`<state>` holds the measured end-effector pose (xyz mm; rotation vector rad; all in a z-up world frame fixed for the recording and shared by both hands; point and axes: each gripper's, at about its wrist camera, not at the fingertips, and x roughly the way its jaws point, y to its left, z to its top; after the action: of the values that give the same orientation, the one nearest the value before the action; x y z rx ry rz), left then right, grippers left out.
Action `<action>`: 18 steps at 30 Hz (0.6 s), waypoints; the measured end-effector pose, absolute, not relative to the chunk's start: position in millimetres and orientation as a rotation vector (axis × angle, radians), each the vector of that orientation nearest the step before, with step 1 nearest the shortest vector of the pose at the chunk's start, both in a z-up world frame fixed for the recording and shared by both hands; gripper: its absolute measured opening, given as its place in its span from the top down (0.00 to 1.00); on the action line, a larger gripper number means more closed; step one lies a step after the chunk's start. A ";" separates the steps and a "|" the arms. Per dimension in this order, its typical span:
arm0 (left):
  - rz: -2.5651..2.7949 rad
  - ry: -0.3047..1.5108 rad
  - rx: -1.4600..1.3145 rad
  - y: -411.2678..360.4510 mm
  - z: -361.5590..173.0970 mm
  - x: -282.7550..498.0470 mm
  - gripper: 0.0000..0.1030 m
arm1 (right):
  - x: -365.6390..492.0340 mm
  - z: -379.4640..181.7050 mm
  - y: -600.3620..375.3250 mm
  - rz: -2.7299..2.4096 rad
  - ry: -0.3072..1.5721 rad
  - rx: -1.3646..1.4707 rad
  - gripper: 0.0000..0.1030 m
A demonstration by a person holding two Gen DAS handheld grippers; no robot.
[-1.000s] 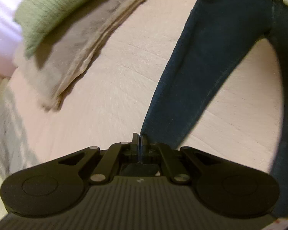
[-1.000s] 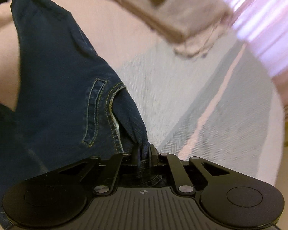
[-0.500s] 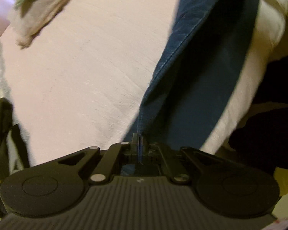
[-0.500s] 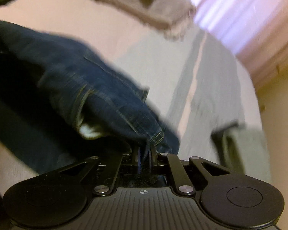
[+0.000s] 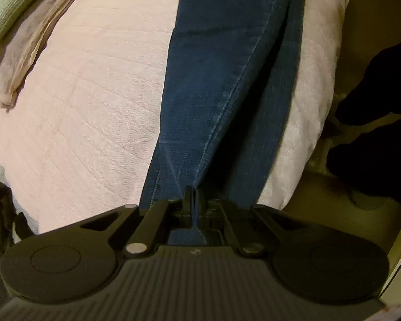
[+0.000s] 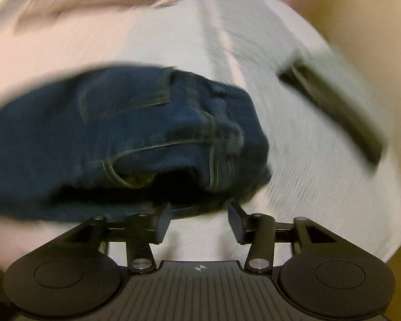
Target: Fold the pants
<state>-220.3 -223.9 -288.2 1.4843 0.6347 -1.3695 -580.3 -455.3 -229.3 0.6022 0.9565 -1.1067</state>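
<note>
A: How is the left hand-held gripper seen?

B: It is clamped on the hem end of the pants; the legs are laid stacked on the pink bed cover, stretched away toward 12 o'clock.

A: And the right hand-held gripper?

B: Its fingers are held apart, with nothing between them. The waist end of the pants is bunched on the bed just beyond them, toward 11 o'clock; whether the left finger is touched by the cloth cannot be told, since that view is blurred.

A: What else is seen?

B: A green pillow on folded beige bedding, at 10 o'clock in the left view.
</note>
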 end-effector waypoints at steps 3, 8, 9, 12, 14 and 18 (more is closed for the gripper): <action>-1.344 0.649 1.513 -228.8 -289.0 -222.3 1.00 | -624.4 -235.6 -465.7 -1.209 0.592 1.015 0.52; -1.314 0.655 1.566 -236.9 -283.9 -224.9 1.00 | -658.6 -271.7 -484.7 -1.215 0.136 1.404 0.50; -1.311 0.651 1.580 -238.2 -281.7 -227.2 1.00 | -661.2 -278.5 -486.8 -1.205 0.092 1.442 0.50; -1.295 0.646 1.609 -241.6 -274.6 -231.7 1.00 | -672.0 -290.5 -488.6 -1.170 -0.013 1.528 0.50; -1.286 0.645 1.617 -244.3 -270.1 -233.1 1.00 | -675.9 -286.6 -483.7 -1.157 0.014 1.504 0.50; -1.258 0.650 1.619 -249.0 -267.1 -234.4 1.00 | -694.5 -287.0 -470.8 -1.144 -0.063 1.505 0.40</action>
<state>-234.4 -249.0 -267.1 1.6193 0.6504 -1.2584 -694.5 -470.8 -287.0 1.5052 -0.0628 -1.1436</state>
